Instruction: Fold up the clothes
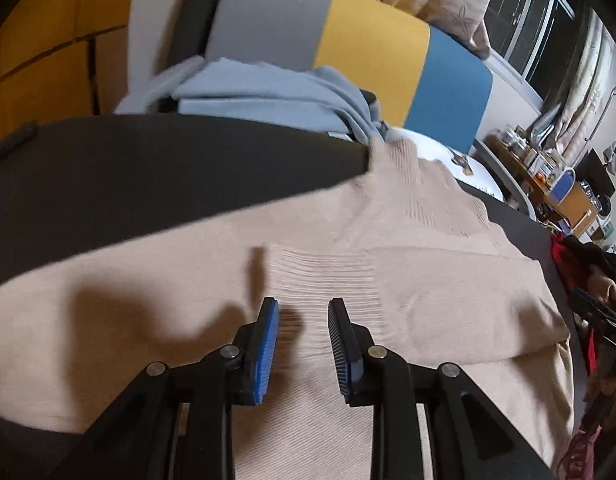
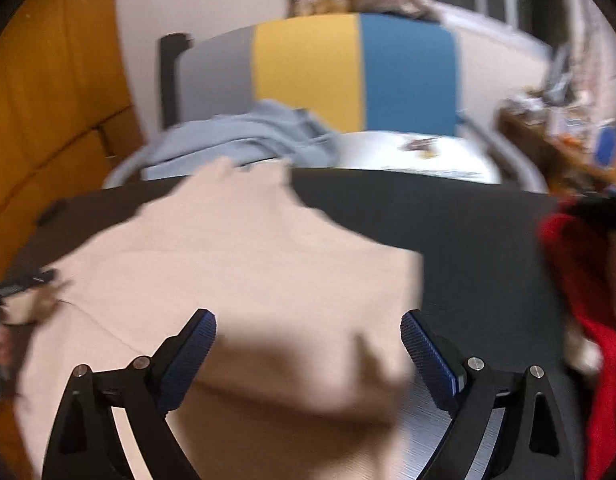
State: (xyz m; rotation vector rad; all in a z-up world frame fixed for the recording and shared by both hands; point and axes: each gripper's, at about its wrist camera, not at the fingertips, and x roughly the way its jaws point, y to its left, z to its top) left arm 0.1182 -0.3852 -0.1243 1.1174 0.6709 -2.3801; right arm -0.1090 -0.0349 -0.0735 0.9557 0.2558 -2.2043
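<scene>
A beige knit sweater (image 1: 427, 248) lies spread on the dark table (image 1: 168, 168), with a sleeve folded across its body. The sleeve's ribbed cuff (image 1: 323, 268) lies just ahead of my left gripper (image 1: 303, 302). That gripper's blue pads stand a little apart above the fabric, with nothing pinched between them. In the blurred right wrist view my right gripper (image 2: 308, 316) hangs wide open over the same sweater (image 2: 248, 248), near its right edge, with nothing held. Dark table (image 2: 447, 220) shows to the right of it.
Behind the table stands a chair with a grey, yellow and blue back (image 1: 371, 48), with a light blue garment (image 1: 268, 92) heaped on its seat. Red and black clothing (image 2: 579, 264) lies at the table's right end. A cluttered desk (image 1: 547, 168) is at the far right.
</scene>
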